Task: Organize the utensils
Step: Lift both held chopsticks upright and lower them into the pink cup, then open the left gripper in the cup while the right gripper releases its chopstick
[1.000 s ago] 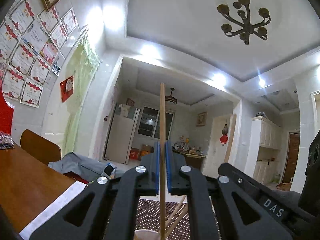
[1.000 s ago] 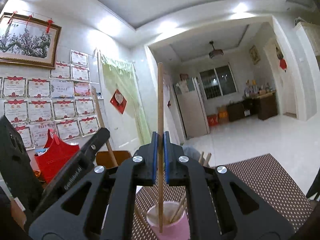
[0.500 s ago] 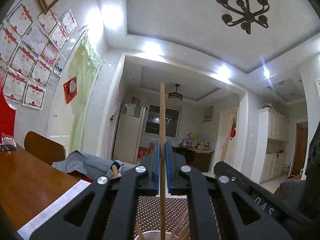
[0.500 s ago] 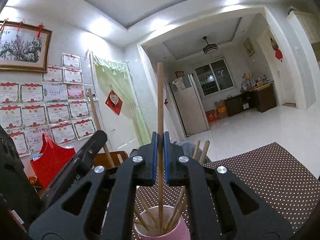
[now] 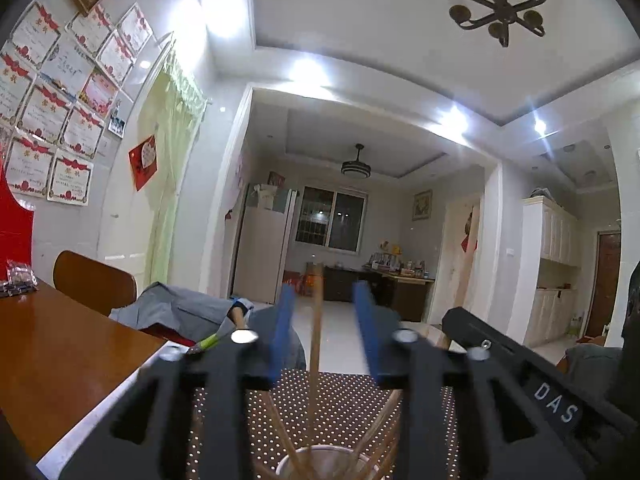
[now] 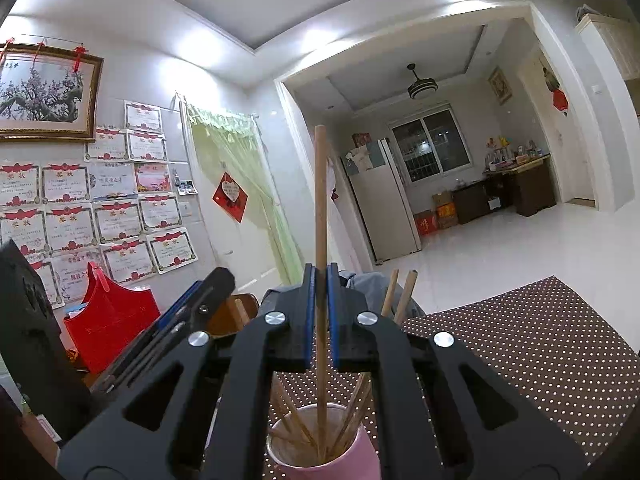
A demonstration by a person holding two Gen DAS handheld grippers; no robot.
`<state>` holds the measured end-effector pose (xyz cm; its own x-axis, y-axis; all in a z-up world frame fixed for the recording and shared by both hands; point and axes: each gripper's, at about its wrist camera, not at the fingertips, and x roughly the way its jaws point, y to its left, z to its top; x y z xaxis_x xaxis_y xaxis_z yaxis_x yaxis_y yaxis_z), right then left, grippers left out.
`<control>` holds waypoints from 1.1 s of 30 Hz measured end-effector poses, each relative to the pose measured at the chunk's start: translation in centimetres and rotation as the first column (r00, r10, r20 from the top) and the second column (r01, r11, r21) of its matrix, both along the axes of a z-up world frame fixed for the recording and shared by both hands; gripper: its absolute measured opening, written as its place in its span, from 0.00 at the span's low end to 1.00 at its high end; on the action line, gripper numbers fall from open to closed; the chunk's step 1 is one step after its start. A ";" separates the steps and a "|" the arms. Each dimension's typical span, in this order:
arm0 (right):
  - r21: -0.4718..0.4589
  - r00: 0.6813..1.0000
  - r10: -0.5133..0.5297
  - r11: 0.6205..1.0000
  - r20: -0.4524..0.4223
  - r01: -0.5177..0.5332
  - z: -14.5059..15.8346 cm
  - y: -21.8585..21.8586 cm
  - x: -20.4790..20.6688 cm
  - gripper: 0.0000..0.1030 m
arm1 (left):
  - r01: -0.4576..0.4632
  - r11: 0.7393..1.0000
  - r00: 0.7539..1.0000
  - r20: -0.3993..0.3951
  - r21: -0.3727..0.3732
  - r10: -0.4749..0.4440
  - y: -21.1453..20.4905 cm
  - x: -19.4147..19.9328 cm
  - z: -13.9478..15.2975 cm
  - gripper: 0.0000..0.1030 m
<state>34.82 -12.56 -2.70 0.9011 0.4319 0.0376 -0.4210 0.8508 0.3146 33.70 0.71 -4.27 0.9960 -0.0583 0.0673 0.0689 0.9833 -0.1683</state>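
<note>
- The left chopstick [image 5: 316,320] now stands loose between the left gripper [image 5: 325,332] fingers, touching neither blue pad, its lower end down in the cup [image 5: 320,460] below them. Half a second ago those fingers were pinching it; they have since spread wide.
- That reads as a release: this chopstick is judged delivered, leaning among the other sticks already in the cup.
- The right chopstick [image 6: 320,240] is still pinched between the right gripper [image 6: 320,312] fingers, which are pressed together on its middle. It stands upright, its top well above the fingertips and its lower end inside the pink cup [image 6: 332,452], lower than a second ago.
- Several more sticks fan out of the cup just right of the right fingers.
- The likely next step is letting go of the right chopstick too.
- The cup sits on a brown dotted mat [image 6: 520,360]; the wooden counter [image 5: 60,360] lies left of the left fingers, and a red bag [image 6: 112,320] left of the right ones.
</note>
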 end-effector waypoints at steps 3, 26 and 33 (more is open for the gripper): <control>-0.002 1.000 0.001 1.000 -0.001 -0.001 0.0 -0.1 0.0 0.06 | -0.014 1.000 1.000 -0.006 0.010 0.014 0.1 -0.1 0.3 0.34; -0.040 0.999 0.006 0.999 -0.041 -0.007 -0.1 0.2 0.3 0.07 | -0.067 0.996 0.997 -0.045 0.052 0.069 0.0 0.2 1.0 0.36; -0.043 0.998 0.003 0.999 -0.063 -0.006 -0.2 0.2 0.6 0.08 | -0.069 0.996 0.996 -0.046 0.055 0.072 0.0 0.2 1.0 0.36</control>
<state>35.41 -12.36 -2.94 0.8992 0.4359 -0.0384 -0.4051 0.8625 0.3034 33.95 0.72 -3.31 0.9998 0.0101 0.0178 -0.0079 0.9932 -0.1166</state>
